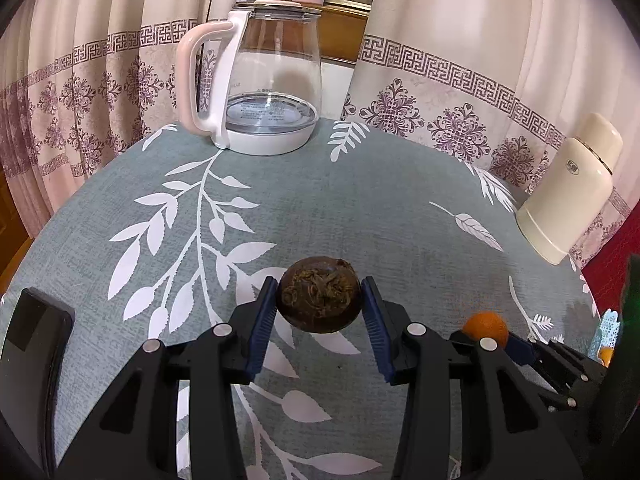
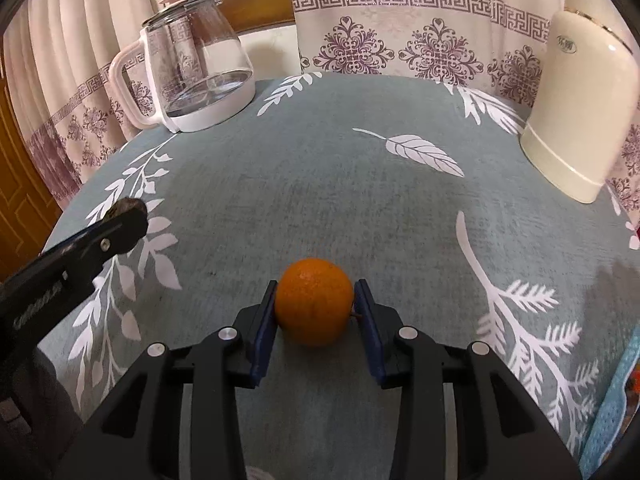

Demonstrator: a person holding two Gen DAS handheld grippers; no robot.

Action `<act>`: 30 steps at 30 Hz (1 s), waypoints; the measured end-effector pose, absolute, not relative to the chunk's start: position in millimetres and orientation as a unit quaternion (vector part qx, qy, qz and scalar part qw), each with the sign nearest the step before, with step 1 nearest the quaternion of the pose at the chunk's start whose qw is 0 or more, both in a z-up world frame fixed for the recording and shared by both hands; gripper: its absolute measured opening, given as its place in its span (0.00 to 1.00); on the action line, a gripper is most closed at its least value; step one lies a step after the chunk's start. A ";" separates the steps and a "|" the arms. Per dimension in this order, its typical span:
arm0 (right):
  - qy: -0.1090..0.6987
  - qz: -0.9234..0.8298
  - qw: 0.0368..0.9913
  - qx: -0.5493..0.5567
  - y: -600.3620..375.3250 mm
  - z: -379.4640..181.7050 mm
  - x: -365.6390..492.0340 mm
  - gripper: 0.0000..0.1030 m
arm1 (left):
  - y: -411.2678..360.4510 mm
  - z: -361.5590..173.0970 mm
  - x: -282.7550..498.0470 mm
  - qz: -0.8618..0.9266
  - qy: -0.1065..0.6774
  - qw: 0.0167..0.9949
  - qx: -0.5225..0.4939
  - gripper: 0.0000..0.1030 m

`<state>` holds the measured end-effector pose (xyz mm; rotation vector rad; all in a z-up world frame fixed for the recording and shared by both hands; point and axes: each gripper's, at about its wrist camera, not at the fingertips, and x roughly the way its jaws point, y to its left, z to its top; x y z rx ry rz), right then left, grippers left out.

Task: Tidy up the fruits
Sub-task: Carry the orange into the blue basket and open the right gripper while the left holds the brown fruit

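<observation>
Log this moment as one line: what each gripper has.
left gripper: shut on brown fruit | right gripper: shut on orange | both above tablecloth

On the table (image 2: 320,200), a kettle (image 2: 196,72) is set at the far left and a flask (image 2: 580,120) at the far right; an orange (image 2: 314,306) is placed nearer, between them.

Round table under a grey-green cloth (image 2: 320,184) with white leaf print, glass kettle (image 1: 276,80) with pale pink handle standing at the far edge, cream flask (image 2: 580,112) upright at the far right edge, blue mesh item (image 2: 612,412) at the near right edge
</observation>
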<state>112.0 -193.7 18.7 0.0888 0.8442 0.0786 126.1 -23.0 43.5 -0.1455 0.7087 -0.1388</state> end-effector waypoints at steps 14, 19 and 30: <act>0.390 0.037 0.919 0.040 -198.3 30.1 63.5 0.36 | -37.3 45.7 117.7 -0.085 0.341 0.935 -0.056 0.43; 0.386 0.032 0.920 0.053 -204.9 33.5 49.3 0.36 | -39.3 46.5 115.3 -0.089 0.339 0.935 -0.054 0.43; 0.356 0.007 0.931 0.078 -225.6 59.3 15.4 0.36 | -52.2 50.8 104.9 -0.109 0.329 0.937 -0.039 0.43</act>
